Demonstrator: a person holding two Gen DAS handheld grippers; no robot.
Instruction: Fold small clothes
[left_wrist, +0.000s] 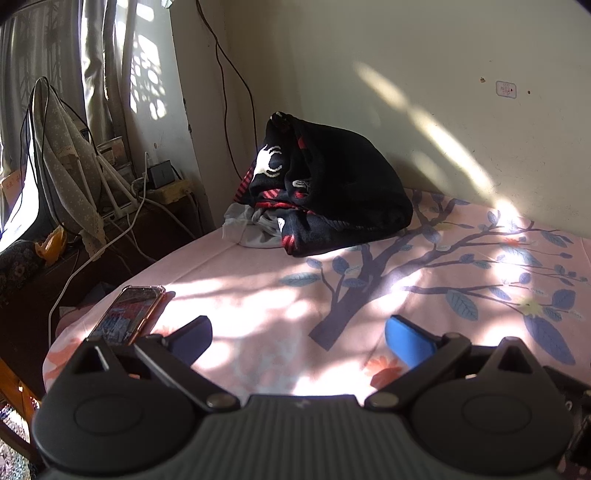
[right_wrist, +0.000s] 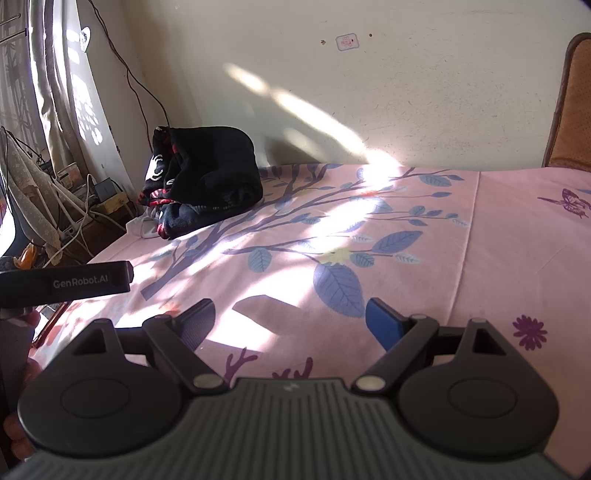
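Pink cotton with a printed blue-leaved tree covers the bed (right_wrist: 424, 295), and that tree (left_wrist: 354, 273) serves as the landmark. Far left of it, off the bed's edge, a low stand holds tangled white cables (left_wrist: 122, 236) and a charger. A phone (left_wrist: 125, 314) lies screen-up on the sheet, left of the trunk's foot, just beside the near bed edge.

The left tongs (left_wrist: 299, 339) hover above the sheet at the trunk's base, their pads spread wide with nothing between them. Up beyond the tree's top-left branches, against the wall, sits the clothes pile (left_wrist: 325, 188): a bulky black garment with red and white pattern heaped on top of a pale grey piece whose edge pokes out underneath. It is well apart from both tongs.

The right tongs (right_wrist: 291, 325) hang over the tree's large lower leaf, likewise standing open and empty.

The heap looks soft, limp and light; the dark knit seems thick, so it should drape and sag rather than keep a shape, and it may drag the grey piece along. A sensible hold would be on a free hem or corner at the near side of the pile, one tong on each end of that edge, to pull it onto the open sheet.
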